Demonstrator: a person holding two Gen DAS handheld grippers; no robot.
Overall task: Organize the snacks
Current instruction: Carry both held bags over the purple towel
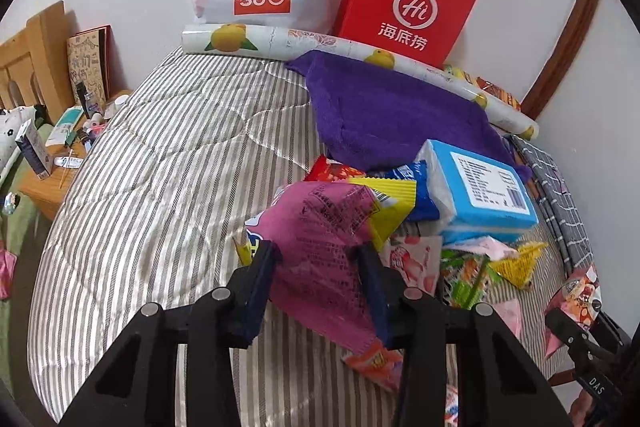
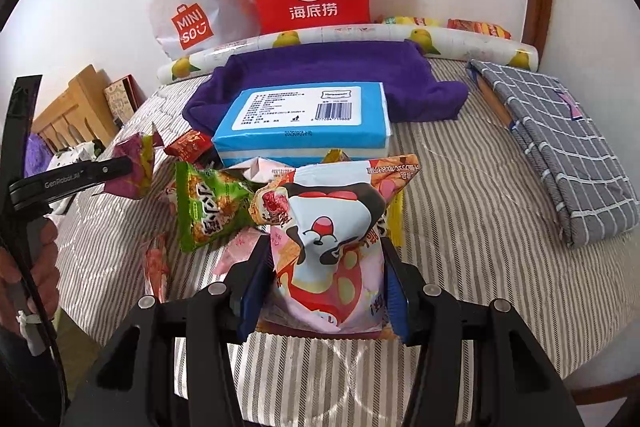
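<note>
In front of the blue tissue pack point(image 2: 304, 123), my right gripper point(image 2: 326, 267) clamps the cartoon snack bag point(image 2: 328, 247) and my left gripper point(image 1: 318, 285) pinches the magenta packet point(image 1: 320, 227) (both look lifted); next, each needs a sorting spot, I judge.

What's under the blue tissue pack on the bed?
The blue tissue pack rests partly on the purple towel, its front edge over loose snack packets. Whatever lies beneath its middle is covered.
</note>
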